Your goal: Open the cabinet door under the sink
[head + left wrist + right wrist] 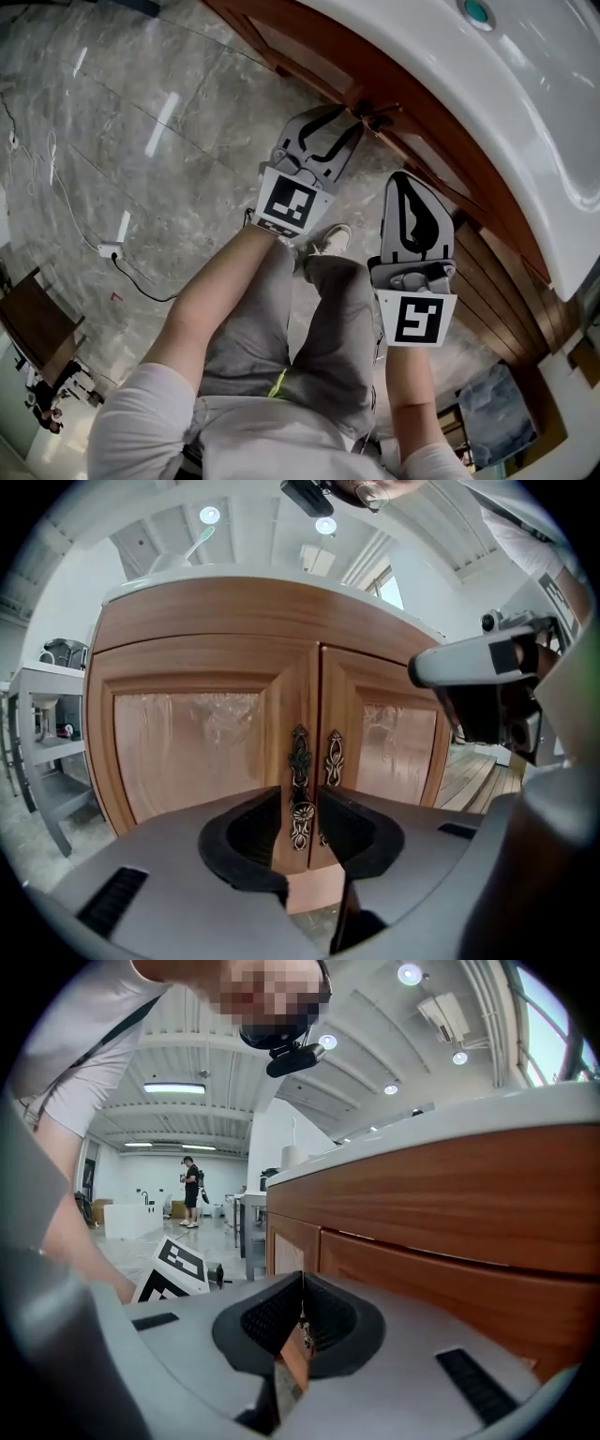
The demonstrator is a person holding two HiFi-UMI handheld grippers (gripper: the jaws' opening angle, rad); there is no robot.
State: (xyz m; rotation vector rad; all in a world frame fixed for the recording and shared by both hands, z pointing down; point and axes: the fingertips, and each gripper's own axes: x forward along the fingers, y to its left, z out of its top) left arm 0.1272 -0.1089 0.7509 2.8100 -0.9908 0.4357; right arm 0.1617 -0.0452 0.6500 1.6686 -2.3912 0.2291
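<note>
L gripper [302,808]: jaws apart, cabinet door [187,752] handle [299,761] between, unclamped.
R gripper [300,1288]: jaws together, empty, pointing along cabinet front.

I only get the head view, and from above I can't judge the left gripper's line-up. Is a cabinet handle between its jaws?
Observer: Yes. The left gripper has its jaws apart, and its own view shows the left door's handle in the gap, with the pads not pressing on it.
Operator: Just one handle there?
Observer: Two, side by side at the seam. The right door's handle sits outside the gap.
Operator: And the right gripper?
Observer: The right gripper is shut, pads meeting with nothing between them, next to the cabinet front.
</note>
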